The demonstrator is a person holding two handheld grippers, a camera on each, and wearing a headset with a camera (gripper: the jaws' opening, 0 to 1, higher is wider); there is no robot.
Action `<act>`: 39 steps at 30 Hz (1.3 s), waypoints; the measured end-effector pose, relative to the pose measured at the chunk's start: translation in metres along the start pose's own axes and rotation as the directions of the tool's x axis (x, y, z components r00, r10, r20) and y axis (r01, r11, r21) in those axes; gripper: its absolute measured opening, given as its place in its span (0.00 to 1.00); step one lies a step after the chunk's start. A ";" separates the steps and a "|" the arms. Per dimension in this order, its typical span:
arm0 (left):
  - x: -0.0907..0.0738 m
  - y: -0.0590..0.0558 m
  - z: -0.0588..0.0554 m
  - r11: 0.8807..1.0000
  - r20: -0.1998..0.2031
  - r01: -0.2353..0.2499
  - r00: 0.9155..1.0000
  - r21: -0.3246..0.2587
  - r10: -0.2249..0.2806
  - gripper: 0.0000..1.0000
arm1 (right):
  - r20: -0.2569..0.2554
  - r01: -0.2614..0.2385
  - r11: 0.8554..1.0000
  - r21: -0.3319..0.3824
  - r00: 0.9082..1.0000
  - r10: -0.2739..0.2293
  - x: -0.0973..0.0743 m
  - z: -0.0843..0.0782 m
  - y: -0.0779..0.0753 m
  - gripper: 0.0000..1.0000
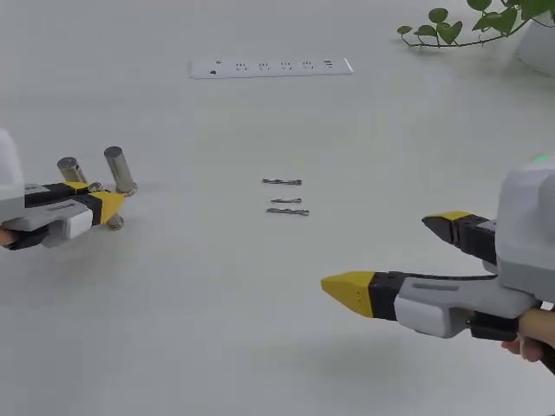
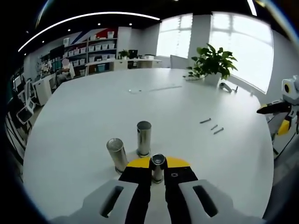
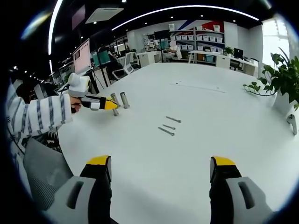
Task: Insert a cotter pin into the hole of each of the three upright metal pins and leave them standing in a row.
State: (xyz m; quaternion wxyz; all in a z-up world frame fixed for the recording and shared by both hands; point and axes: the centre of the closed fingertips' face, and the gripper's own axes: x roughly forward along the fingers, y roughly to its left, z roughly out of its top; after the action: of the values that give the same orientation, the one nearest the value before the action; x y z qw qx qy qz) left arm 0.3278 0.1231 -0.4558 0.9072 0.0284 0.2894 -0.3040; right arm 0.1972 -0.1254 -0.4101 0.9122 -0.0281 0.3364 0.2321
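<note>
Pins (image 1: 119,170), three, upright at left of table (image 1: 260,347); cotter pins (image 1: 286,201) flat at its middle, well apart from them.
Table: white, wide.
Plant (image 1: 468,22): far right corner, leaves trailing over the top.
Right gripper (image 1: 395,257): near right, jaws wide apart, nothing between them; faces the cotter pins in right gripper view.
Left gripper (image 1: 102,204): far left, jaws closed on one pin (image 2: 158,167), held vertical, lower end showing under the yellow tips in head view.
Power strip (image 1: 271,67): far side, lying flat.
Free pins: two, one (image 2: 144,138) just ahead of the jaws, the other (image 2: 117,154) beside it to the left, not touching.
Cotter pins: three, roughly parallel, stacked one above another in head view, lower two close together.
</note>
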 end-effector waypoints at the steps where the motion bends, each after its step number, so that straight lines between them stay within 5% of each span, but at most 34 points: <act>1: -0.001 0.000 0.001 1.000 0.006 -0.001 1.000 0.007 0.001 0.05 | 0.000 0.000 1.000 0.001 1.000 0.000 0.000 0.000 0.000 0.85; 5: -0.008 -0.002 0.009 1.000 0.040 -0.003 0.999 0.024 0.002 0.05 | -0.001 -0.007 1.000 0.007 1.000 0.007 0.001 0.000 0.001 0.85; 13: -0.021 -0.017 0.015 0.997 0.039 0.008 0.999 0.081 -0.011 0.05 | 0.009 -0.014 1.000 0.003 1.000 0.014 0.000 0.002 0.003 0.85; 24: -0.037 -0.074 0.021 0.977 0.065 0.113 0.990 0.182 -0.126 0.05 | 0.032 -0.027 1.000 -0.009 0.999 0.027 -0.004 0.004 0.010 0.85; 34: -0.034 -0.128 0.006 0.951 0.031 0.202 0.976 0.235 -0.216 0.05 | 0.030 -0.041 0.999 -0.021 0.999 0.042 -0.009 0.002 0.014 0.85; 39: -0.030 -0.146 -0.003 0.942 0.005 0.233 0.971 0.244 -0.241 0.05 | 0.030 -0.041 0.999 -0.023 0.999 0.042 -0.011 0.001 0.012 0.85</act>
State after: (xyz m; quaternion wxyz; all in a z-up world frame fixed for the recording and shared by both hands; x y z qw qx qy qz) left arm 0.2240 0.0213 -0.4241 0.8588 0.0982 0.2358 -0.4441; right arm 0.1853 -0.1184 -0.4014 0.9119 -0.0277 0.3204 0.2550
